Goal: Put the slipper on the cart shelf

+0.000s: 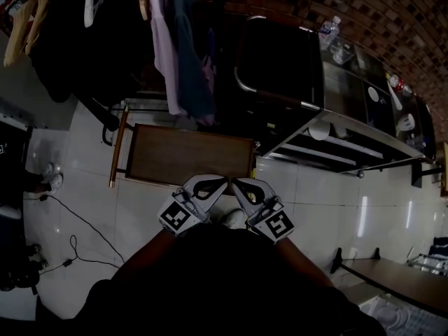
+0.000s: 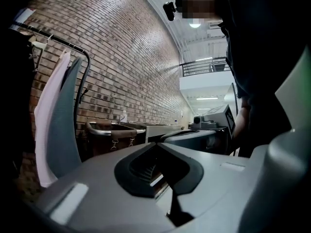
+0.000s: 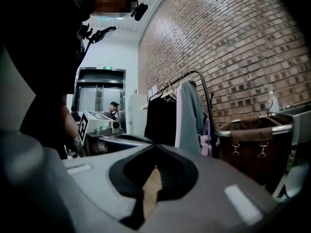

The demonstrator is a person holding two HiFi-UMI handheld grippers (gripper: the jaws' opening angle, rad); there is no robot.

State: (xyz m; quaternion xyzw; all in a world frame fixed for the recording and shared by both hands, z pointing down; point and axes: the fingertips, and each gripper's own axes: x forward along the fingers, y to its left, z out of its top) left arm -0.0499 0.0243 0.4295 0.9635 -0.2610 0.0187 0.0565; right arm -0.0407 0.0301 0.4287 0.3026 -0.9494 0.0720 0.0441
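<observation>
Claws closed, empty: left claw (image 2: 155, 143), right claw (image 3: 155, 145) alike; only right gripper view shows bystander (image 3: 113, 110).

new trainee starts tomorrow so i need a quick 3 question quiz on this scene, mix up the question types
1. True or false: the right gripper is holding a slipper.
2. The wall behind the clothes rack is made of: A brick, B glass, C tile.
3. Fill in the blank: the jaws of the left gripper are ___ (open or shut).

Key: 1 false, its jaws are together with nothing between them; 2 A; 3 shut.
</observation>
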